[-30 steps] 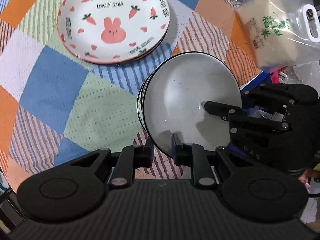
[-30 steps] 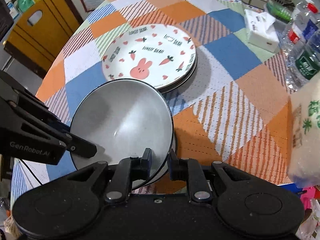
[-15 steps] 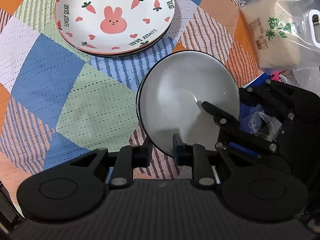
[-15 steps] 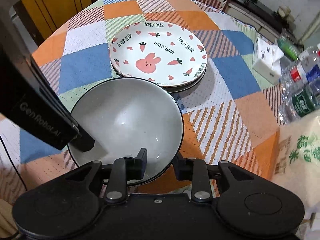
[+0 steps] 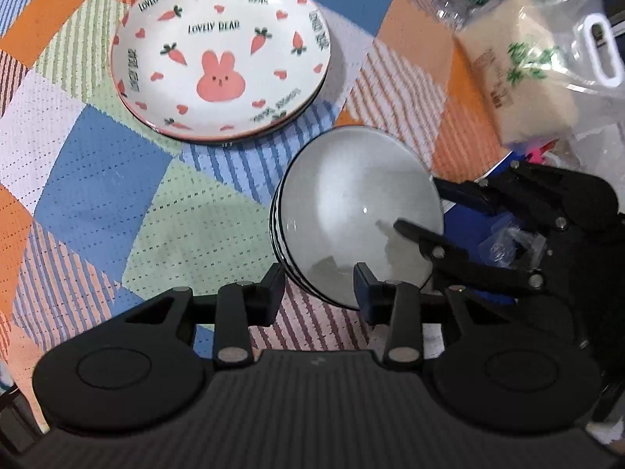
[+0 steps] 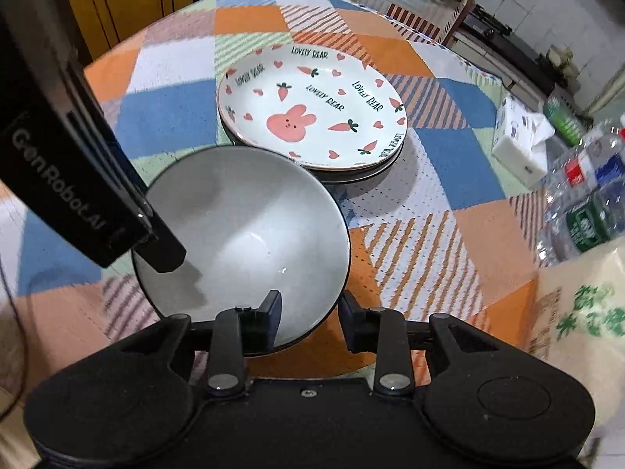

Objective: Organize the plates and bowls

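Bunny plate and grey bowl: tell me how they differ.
The bunny plate is shallow and white, printed with carrots, hearts and lettering; the grey bowl is deep, plain, with a dark rim. The plate lies clear of both tools; the bowl's rim sits between the open fingers of the left tool and right tool. Shared: both are round and top a stack on the patchwork cloth.

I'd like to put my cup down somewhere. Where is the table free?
Bare patchwork tablecloth lies left of the stacked grey bowls and below the bunny-print plates. The side with the rice bag and plastic bottles is crowded.
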